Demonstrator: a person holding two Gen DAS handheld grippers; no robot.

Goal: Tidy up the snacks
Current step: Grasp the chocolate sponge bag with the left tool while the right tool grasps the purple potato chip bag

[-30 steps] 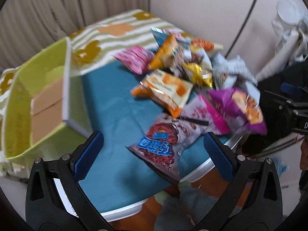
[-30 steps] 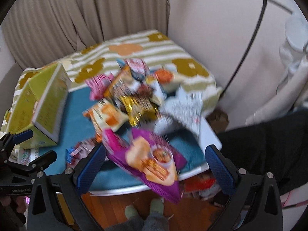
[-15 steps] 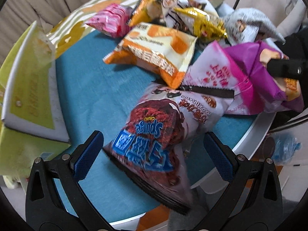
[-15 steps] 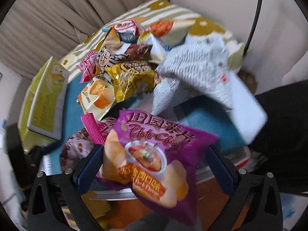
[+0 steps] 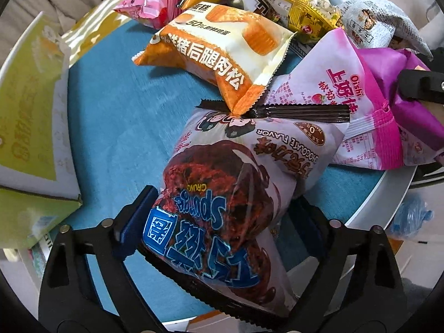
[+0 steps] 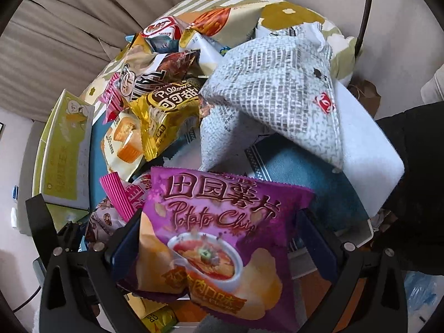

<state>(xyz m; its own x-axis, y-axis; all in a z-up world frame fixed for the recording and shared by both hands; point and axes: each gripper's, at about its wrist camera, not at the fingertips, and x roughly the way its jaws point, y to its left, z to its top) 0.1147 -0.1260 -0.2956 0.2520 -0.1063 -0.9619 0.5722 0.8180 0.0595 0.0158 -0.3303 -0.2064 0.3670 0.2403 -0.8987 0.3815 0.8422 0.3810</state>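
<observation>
Left gripper (image 5: 222, 216) clamps the chocolate sponge snack bag (image 5: 227, 194) at the table's (image 5: 388, 191) near edge; right gripper (image 6: 222, 238) clamps the purple potato chips bag (image 6: 219, 238).

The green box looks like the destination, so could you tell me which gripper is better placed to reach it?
Left. The left gripper, straddling the chocolate sponge bag, sits beside the green box.

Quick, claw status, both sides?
Left claw: closing around the chocolate sponge bag.
Right claw: closing around the purple potato chip bag.
</observation>
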